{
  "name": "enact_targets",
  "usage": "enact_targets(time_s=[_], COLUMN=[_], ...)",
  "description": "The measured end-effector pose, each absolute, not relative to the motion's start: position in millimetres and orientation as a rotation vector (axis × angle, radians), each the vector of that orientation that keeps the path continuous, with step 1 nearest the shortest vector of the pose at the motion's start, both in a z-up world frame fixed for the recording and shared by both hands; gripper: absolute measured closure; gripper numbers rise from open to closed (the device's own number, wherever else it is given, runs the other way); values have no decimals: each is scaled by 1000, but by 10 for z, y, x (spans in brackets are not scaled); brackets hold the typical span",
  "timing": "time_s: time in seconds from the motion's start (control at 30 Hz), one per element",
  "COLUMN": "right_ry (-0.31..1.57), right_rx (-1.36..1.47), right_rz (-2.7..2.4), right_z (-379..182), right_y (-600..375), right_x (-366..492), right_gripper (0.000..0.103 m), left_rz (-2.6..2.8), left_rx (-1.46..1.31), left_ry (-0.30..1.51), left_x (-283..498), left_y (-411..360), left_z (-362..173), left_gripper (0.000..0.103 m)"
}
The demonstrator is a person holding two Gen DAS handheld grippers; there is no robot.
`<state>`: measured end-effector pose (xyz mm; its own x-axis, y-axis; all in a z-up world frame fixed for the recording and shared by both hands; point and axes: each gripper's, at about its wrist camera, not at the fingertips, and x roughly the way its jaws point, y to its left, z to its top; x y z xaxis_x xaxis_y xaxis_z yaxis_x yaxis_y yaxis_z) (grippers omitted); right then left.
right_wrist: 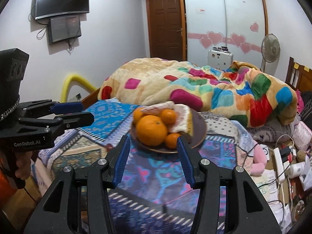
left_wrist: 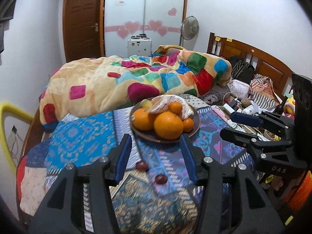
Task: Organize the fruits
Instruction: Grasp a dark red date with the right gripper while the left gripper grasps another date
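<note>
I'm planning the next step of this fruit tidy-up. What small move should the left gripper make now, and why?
Probably lower the left gripper over the nearer small red fruit. Its fingers are open and empty, and two red fruits lie loose on the bedspread, off the plate of oranges.

White "DAS" stands on the right gripper (left_wrist: 226, 123) body; "GenRobot.AI" (white too) on the left gripper (right_wrist: 87, 111) body.

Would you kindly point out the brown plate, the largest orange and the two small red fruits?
brown plate (left_wrist: 197, 123), left wrist view, bare right rim.
largest orange (left_wrist: 168, 125), left wrist view, front face.
small red fruits (left_wrist: 141, 165), left wrist view, the farther one.
</note>
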<state>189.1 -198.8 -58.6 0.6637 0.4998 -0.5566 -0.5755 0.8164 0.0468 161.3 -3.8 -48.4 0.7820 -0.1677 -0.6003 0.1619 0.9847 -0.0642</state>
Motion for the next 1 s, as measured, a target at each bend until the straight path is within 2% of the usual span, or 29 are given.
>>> enact_targets(time_s=[0.2, 0.63, 0.7, 0.77, 0.9, 0.97, 1.0], right_ry=[590, 734, 752, 772, 775, 770, 767], right_rx=[-160, -213, -210, -209, -209, -214, -217], right_rz=[635, 709, 711, 717, 728, 730, 736], right_z=[-713, -1415, -1468, -1510, -1551, -1558, -1559], right_y=[-1733, -1240, -1211, -1177, -1141, -1131, -1127], right_x=[1744, 1866, 1926, 1962, 1960, 1936, 1928], right_gripper=[48, 48, 52, 64, 69, 81, 82], left_rz=[-142, -96, -100, -103, -121, -125, -127], left_rx=[-25, -57, -62, -65, -68, -62, -58], left_ry=[670, 763, 776, 787, 804, 808, 808], left_x=[1419, 1387, 1401, 1415, 1449, 1465, 1476], left_y=[207, 577, 603, 619, 616, 594, 578], left_z=[-636, -1159, -1227, -1273, -1343, -1355, -1357], left_gripper=[39, 39, 39, 39, 39, 39, 39])
